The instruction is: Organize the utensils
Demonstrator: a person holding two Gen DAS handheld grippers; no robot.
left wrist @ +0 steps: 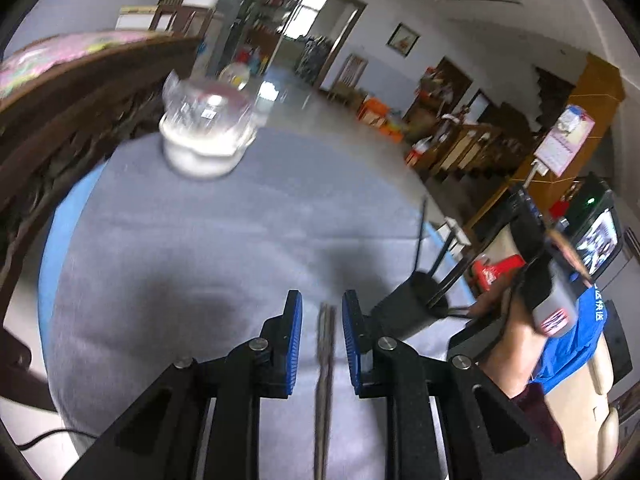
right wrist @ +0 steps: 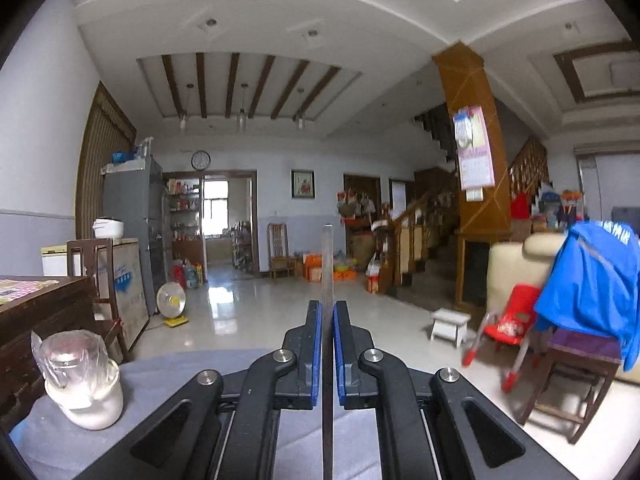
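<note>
A white jar with clear plastic wrap on top stands at the far side of the grey table; it also shows in the right wrist view at lower left. My left gripper is open, its blue pads on either side of a pair of dark chopsticks that run lengthwise between them without touching. My right gripper is shut on a thin grey utensil that sticks out forward, held level above the table. The right gripper also shows in the left wrist view, at the right.
A black router with antennas stands at the table's right edge. A dark wooden cabinet is behind the table on the left. Beyond are a tiled floor, a red child's chair, and a stool with blue cloth.
</note>
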